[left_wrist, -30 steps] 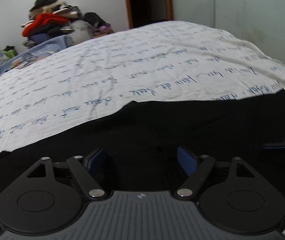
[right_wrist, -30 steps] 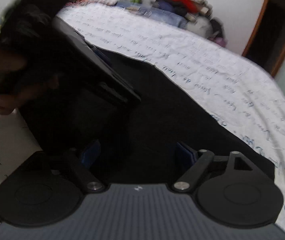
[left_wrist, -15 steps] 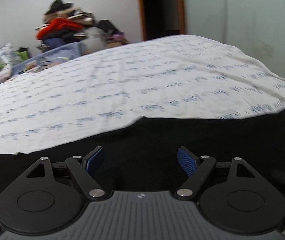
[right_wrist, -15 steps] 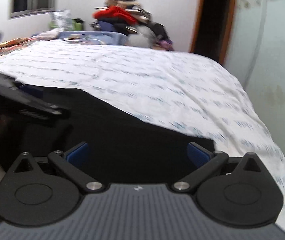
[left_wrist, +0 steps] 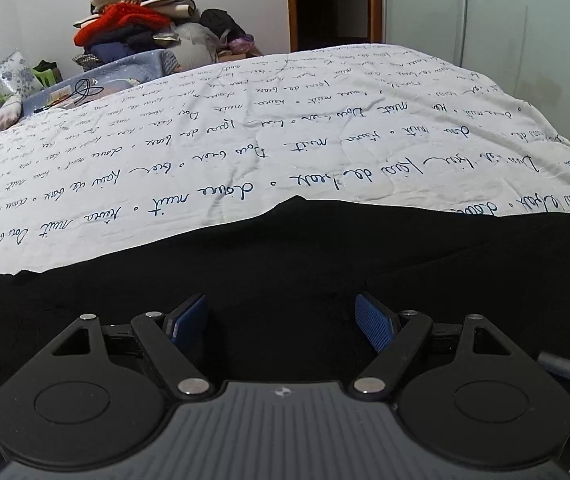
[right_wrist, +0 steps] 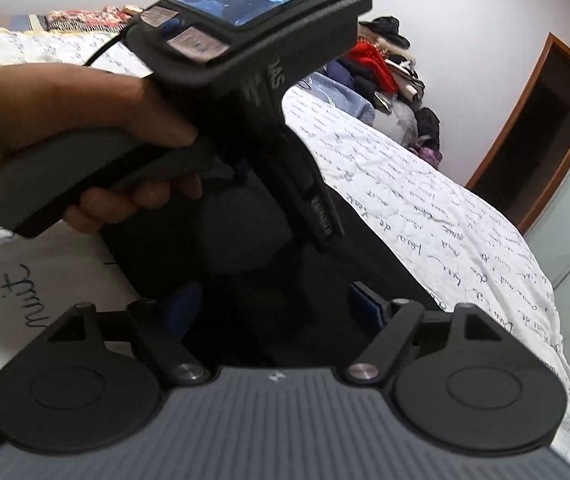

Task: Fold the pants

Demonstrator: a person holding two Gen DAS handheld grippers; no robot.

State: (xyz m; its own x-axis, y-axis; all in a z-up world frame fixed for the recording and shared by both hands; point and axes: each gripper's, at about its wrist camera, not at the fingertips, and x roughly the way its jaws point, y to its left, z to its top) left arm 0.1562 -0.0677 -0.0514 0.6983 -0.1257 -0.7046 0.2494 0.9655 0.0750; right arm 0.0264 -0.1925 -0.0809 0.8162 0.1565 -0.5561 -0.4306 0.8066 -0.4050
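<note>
Both grippers hovering agape, empty, over black pants (left_wrist: pixel 325 272) at lower frame, the right gripper (right_wrist: pixel 273 308) having just been narrowing; left gripper (left_wrist: pixel 281 316) risking pinching bedsheet (left_wrist: pixel 245 140) too.

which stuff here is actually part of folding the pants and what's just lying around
Part of the job:
black pants, spread on the bed
left tongs, open above them
right tongs, open, nothing gripped

Lying about:
printed sheet
clothes pile
patterned pillow
doorway

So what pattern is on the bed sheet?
White bed sheet with blue handwritten script; the left wrist view shows it best.
</note>
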